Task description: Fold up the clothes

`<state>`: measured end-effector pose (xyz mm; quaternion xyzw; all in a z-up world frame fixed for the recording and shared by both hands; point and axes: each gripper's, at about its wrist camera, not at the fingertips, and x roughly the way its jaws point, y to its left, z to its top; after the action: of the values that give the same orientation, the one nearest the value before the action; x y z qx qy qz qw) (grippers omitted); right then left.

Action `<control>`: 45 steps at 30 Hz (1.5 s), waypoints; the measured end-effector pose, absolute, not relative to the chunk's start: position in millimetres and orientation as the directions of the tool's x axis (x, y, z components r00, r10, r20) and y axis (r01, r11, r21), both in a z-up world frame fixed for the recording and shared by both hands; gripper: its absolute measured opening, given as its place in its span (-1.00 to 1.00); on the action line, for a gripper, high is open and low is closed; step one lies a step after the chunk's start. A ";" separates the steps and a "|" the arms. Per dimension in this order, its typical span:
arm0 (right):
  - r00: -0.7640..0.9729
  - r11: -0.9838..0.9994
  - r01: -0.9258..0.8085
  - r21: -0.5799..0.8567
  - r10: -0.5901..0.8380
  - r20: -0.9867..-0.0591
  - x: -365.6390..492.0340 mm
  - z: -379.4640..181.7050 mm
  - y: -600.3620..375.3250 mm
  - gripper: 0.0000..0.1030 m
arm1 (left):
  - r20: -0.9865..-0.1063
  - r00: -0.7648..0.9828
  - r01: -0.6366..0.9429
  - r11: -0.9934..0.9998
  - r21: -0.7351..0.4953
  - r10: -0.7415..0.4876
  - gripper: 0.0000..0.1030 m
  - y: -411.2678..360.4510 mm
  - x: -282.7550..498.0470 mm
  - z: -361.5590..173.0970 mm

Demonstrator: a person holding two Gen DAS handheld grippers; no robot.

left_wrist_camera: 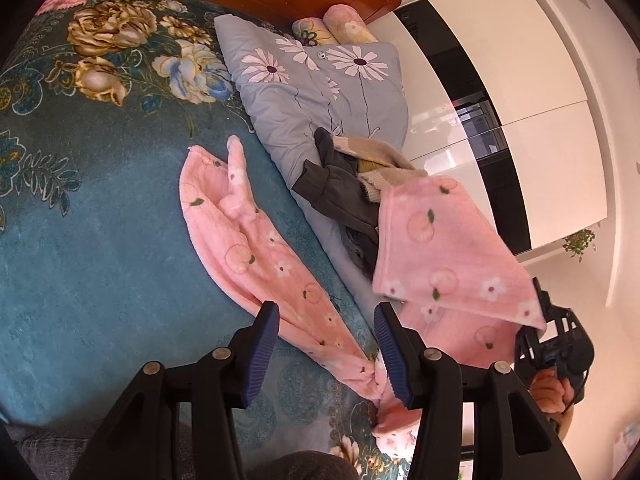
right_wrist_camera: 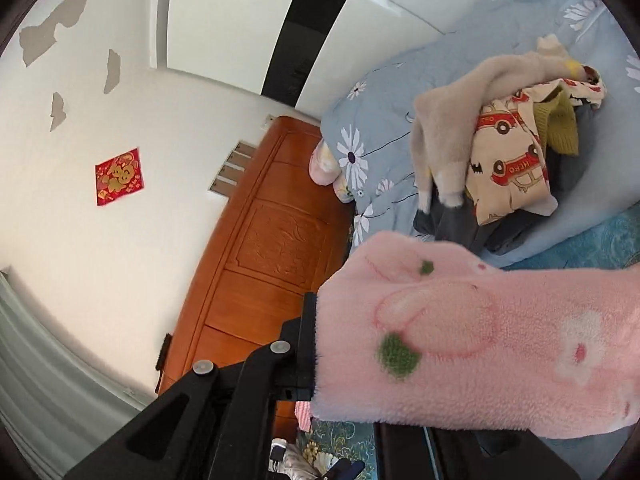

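A pink fleece garment [left_wrist_camera: 256, 256] with flower and fruit prints lies partly on the teal floral bedspread [left_wrist_camera: 92, 240]. One part of it is lifted in the air at the right [left_wrist_camera: 448, 256]. My left gripper [left_wrist_camera: 326, 354] is open and empty, just above the garment's lower strip. My right gripper [left_wrist_camera: 548, 340] is shut on the lifted edge of the pink garment, which fills the right wrist view [right_wrist_camera: 480, 340] and hides the fingertips there.
A grey-blue daisy quilt [left_wrist_camera: 320, 92] lies on the bed's right side with a pile of other clothes [left_wrist_camera: 352, 176] on it, also in the right wrist view [right_wrist_camera: 508, 148]. A wooden headboard [right_wrist_camera: 272, 248] and a white wardrobe [left_wrist_camera: 520, 80] stand around the bed.
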<state>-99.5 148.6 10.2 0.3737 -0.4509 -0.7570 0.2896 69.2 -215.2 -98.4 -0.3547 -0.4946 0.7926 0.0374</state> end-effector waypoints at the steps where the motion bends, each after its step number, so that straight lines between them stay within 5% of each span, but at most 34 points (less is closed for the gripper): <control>1: -0.539 -0.439 0.053 0.897 -0.769 -0.344 -100.2 -9.5 146.8 -0.89 | -0.532 -0.737 0.299 -0.504 -0.810 0.418 0.05 -213.4 67.3 -103.5; 5: -0.394 -0.479 -0.253 0.841 -0.743 -0.541 -88.2 -129.5 154.1 -0.88 | -0.557 -0.695 0.334 -0.482 -0.810 0.455 0.05 -203.6 59.4 -126.6; 9: -0.318 -0.495 -0.395 0.774 -0.716 -0.621 -72.7 -192.6 160.2 -0.88 | -0.592 -0.639 0.392 -0.453 -0.800 0.492 0.05 -188.4 50.5 -156.0; 16: -0.208 -0.662 -0.211 0.719 -0.688 -0.695 -82.9 -167.5 146.4 -0.72 | -0.628 -0.560 0.437 -0.451 -0.778 0.540 0.05 -146.6 13.2 -194.1; 19: -0.183 -0.703 -0.120 0.701 -0.678 -0.712 -75.8 -154.2 152.4 -0.23 | -0.636 -0.523 0.467 -0.434 -0.770 0.567 0.05 -130.9 -10.3 -214.6; 27: -0.178 -0.786 -0.067 0.615 -0.597 -0.782 -49.0 -140.7 203.6 -0.09 | -0.670 -0.437 0.509 -0.450 -0.734 0.600 0.00 -90.9 -48.2 -251.8; 29: -0.187 -0.794 -0.077 0.603 -0.583 -0.791 -45.8 -144.7 213.4 -0.08 | -0.687 -0.422 0.505 -0.477 -0.720 0.592 -0.67 -81.5 -51.5 -253.9; 31: -0.182 -0.771 -0.114 0.626 -0.603 -0.776 -40.9 -150.6 223.3 -0.08 | -0.704 -0.406 0.500 -0.503 -0.705 0.583 -0.76 -72.1 -54.8 -256.0; 37: -0.236 -0.744 -0.133 0.655 -0.618 -0.750 -17.3 -135.6 265.3 -0.08 | -0.736 -0.525 0.499 -0.546 -0.673 0.427 -0.83 -115.7 -38.7 -206.1; 45: -0.416 -0.720 -0.268 0.640 -0.513 -0.751 28.1 -116.6 376.1 -0.08 | -0.762 -0.645 0.500 -0.725 -0.474 0.053 -0.84 -242.7 -2.0 -85.4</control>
<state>28.1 376.1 -116.6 0.5345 -0.3653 -0.7578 0.0806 -2.0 -242.7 -85.4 -0.3997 -0.3463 0.8382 -0.1334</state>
